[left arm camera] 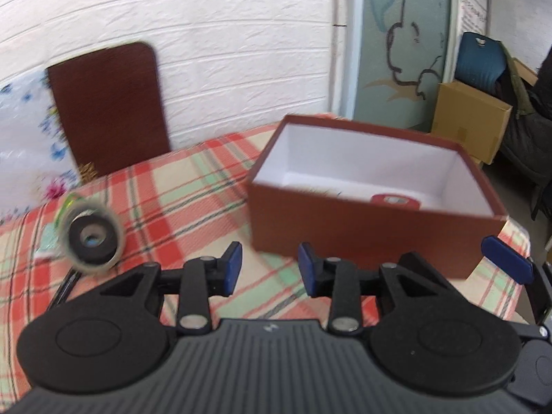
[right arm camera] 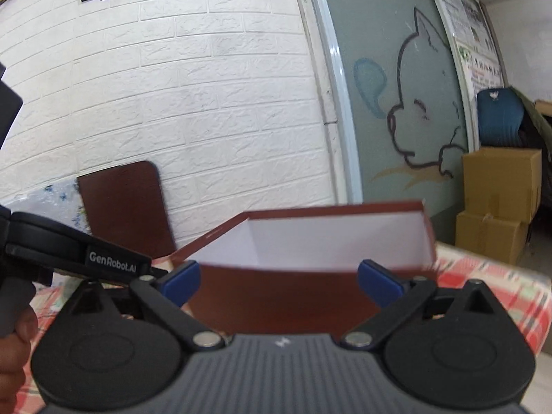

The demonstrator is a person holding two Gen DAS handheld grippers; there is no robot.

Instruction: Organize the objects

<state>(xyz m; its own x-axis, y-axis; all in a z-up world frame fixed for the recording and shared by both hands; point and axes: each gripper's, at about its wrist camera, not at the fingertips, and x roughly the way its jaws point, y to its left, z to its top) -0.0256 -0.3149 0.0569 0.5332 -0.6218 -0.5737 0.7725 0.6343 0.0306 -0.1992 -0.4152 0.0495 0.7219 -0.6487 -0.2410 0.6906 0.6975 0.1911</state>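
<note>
Here, the open reddish-brown cardboard box with the white lining (left arm camera: pixel 365 207) is sitting on the red, green and cream plaid tablecloth (left arm camera: pixel 193 193), toward the right of the left wrist view, and a small red object (left arm camera: pixel 393 200) is lying on its floor, partly hidden behind the near wall. A roll of tape with a black core (left arm camera: pixel 91 236) is showing, blurred, to the left of the box and well apart from it; whether it is resting on the cloth cannot be told. The left gripper (left arm camera: pixel 269 266) is hovering between roll and box, its blue-padded jaws parted and holding nothing. The right gripper (right arm camera: pixel 281 277) is facing the box's near wall, jaws spread wide and empty. A dark brown rounded board (left arm camera: pixel 107 110) is leaning against the white brick wall (left arm camera: pixel 207 34).
</note>
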